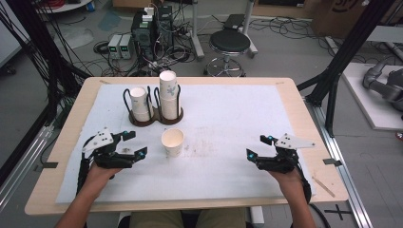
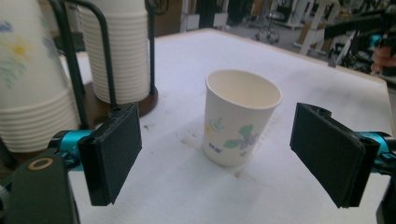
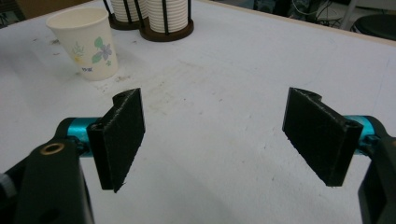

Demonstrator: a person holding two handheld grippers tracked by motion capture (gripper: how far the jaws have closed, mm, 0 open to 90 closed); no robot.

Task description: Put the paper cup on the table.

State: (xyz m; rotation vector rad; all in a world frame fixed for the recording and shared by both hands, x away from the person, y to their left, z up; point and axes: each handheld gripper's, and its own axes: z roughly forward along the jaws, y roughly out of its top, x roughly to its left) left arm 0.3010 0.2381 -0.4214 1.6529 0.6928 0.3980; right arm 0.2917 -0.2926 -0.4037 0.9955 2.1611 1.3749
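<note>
Both forearms low; left tool (image 1: 131,144) agape near cup (image 1: 172,141); right tool (image 1: 258,147) agape.

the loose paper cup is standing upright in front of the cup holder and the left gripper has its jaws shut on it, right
Not quite. The loose paper cup does stand upright in front of the cup holder, but the left gripper has its jaws open with clear gaps on both sides of the cup, touching nothing. The left gripper view shows this.

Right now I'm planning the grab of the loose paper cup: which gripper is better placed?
Left, probably. The left gripper sits open just beside the paper cup, which stands framed between its jaws in the left gripper view. The right gripper, also open, is farther across the white mat.
</note>
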